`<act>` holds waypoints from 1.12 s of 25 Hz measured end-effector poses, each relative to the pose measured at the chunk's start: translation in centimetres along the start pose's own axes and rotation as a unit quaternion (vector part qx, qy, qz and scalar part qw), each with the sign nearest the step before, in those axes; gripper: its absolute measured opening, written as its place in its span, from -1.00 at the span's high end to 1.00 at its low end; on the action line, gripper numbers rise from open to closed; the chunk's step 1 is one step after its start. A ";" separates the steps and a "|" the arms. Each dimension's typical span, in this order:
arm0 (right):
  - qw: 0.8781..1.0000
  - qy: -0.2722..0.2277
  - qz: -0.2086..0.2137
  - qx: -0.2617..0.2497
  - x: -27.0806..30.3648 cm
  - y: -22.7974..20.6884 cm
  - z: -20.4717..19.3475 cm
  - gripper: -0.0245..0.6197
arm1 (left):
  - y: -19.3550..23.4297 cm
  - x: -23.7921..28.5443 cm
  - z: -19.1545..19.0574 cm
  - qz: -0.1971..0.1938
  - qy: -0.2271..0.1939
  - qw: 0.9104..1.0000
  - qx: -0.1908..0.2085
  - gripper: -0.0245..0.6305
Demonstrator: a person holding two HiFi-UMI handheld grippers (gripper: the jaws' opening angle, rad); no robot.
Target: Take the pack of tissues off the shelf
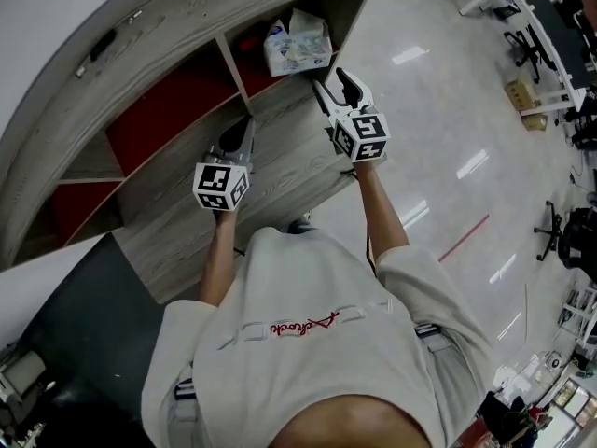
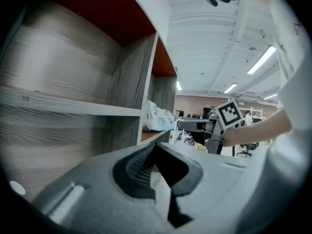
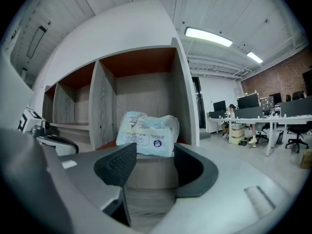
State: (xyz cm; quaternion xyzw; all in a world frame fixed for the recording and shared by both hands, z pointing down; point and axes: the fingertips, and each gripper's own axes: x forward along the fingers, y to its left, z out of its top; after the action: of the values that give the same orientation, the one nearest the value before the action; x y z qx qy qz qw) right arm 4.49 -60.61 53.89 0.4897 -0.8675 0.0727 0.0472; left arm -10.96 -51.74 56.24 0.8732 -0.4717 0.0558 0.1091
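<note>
We are judging the pack of tissues (image 3: pixel 148 134) to be light and soft. Its thin plastic wrap is likely giving under a squeeze and sliding a little. We are thinking the safest hold is across its middle, side to side, with gentle pressure so the wrap is not tearing. It is sitting near the front of the shelf's (image 1: pixel 280 152) end compartment.

Working outward from the body, both forearms are reaching forward toward the shelf. The left gripper (image 2: pixel 156 147) is hanging in front of the shelf's neighbouring compartment, tongs clenched on nothing. The right gripper (image 3: pixel 155 155) is pointing straight at the pack, just short of the shelf's front edge. Its tongs are released and standing apart, with the pack lying beyond their tips, not yet between them.
</note>
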 end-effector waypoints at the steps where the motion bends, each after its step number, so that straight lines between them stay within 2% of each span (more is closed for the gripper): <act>1: 1.000 0.001 0.002 0.004 0.7 -0.2 0.1 0.13 | 0.2 -0.1 0.0 0.002 0.001 1.000 0.000 0.93; 2: 1.000 0.004 0.004 0.008 1.3 -0.4 0.2 -0.02 | 0.3 -0.1 -0.1 0.003 0.002 1.000 0.000 0.93; 4: 1.000 0.009 0.011 0.016 2.5 -0.7 0.3 -0.18 | 0.8 -0.3 0.0 0.008 0.003 1.000 0.001 0.93; 10: 0.999 0.001 0.022 0.025 4.5 -0.6 0.9 -0.20 | 1.9 -0.7 0.1 0.024 0.004 1.000 0.001 0.93; 13: 0.999 -0.004 0.023 0.022 5.0 -0.5 1.1 -0.08 | 2.2 -0.7 -0.1 0.025 0.008 1.000 0.003 0.93; 15: 1.000 -0.007 0.021 0.013 5.2 -0.4 1.2 0.09 | 2.5 -0.6 -0.2 0.026 0.009 1.000 0.005 0.93; 17: 1.000 -0.006 0.016 0.000 5.2 -0.4 1.1 0.42 | 2.7 -0.6 -0.2 0.029 0.008 1.000 0.005 0.93; 23: 0.999 0.002 0.011 -0.034 5.1 -0.1 0.7 0.77 | 2.8 -0.5 -0.2 0.033 0.009 0.999 0.004 0.93; 28: 0.999 0.002 0.011 -0.040 4.8 0.1 0.6 0.86 | 2.6 -0.4 -0.1 0.031 0.008 0.999 0.005 0.93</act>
State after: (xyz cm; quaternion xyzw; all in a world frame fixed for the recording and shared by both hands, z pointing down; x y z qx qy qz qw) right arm 1.94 -64.68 54.02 0.4773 -0.8752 0.0393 0.0680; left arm -13.35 -52.79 56.63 0.8580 -0.4977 0.0683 0.1068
